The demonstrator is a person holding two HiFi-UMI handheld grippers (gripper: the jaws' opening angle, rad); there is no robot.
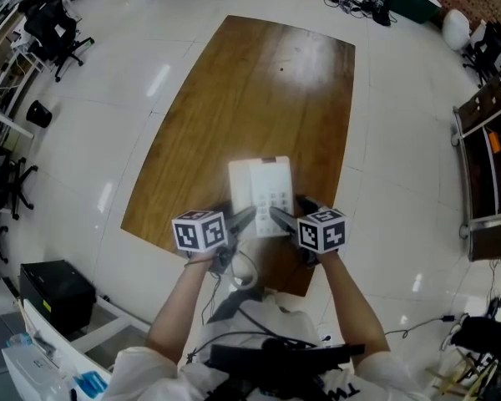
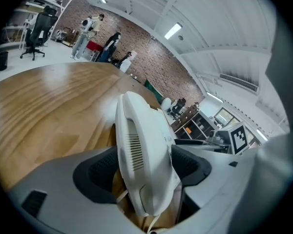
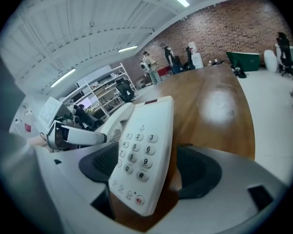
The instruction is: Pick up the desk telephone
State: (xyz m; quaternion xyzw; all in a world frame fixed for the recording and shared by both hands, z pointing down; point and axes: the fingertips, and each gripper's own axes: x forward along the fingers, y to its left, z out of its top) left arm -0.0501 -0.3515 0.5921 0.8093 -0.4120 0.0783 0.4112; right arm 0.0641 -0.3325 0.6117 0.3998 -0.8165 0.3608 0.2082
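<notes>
**Two open tools around a desk phone**

White phone (image 1: pixel 262 192) on the near end of a long wooden worktop (image 1: pixel 250 90), keypad (image 3: pixel 136 152) facing up. Left tool (image 1: pixel 244 219) at the phone's left edge and right tool (image 1: pixel 281 216) at its right edge, both reaching in from the near side.

In the left gripper view, jaws spread wide, with the handset (image 2: pixel 141 150) side of the phone standing between the dark pads (image 2: pixel 95 172). A gap on the left-hand pad's side; on the other side, too close to tell whether touching.

In the right gripper view, jaws likewise wide apart, with the keypad side between them and bare wood showing between the phone and the right-hand pad.

Neither tool clamped on the phone.

Pale glossy floor (image 1: pixel 401 140) all around the worktop, with black office chairs (image 1: pixel 54 27) at the far left.
</notes>
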